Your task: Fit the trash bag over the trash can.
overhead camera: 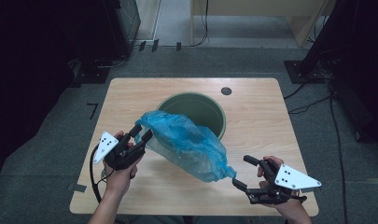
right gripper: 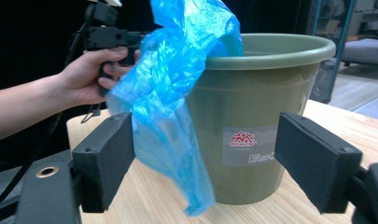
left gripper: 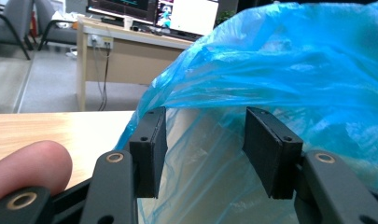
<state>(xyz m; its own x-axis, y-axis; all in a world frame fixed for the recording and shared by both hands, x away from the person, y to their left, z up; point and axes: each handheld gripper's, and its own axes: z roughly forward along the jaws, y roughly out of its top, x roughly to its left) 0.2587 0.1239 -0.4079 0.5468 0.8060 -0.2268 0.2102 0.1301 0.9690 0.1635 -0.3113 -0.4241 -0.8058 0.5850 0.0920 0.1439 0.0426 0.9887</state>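
Lining the green bucket (overhead camera: 210,109) with a blue bag (overhead camera: 186,142)

The left tool (overhead camera: 141,134) has bag film between half-spread jaws, its grip unclear; the right tool (overhead camera: 245,171) stands wide apart beside the hanging corner. Next, regrip that edge and stretch it over the rim.

— What are we looking at on our light wooden worktop (overhead camera: 130,100)?
— We see a green plastic bucket (overhead camera: 214,114) standing upright on it, and a round dark hole (overhead camera: 226,91) near the far edge.

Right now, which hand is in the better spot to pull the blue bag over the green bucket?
Probably the left gripper: the blue bag lies between its jaws, close to the green bucket. The right gripper stands open, off the bag's tail.
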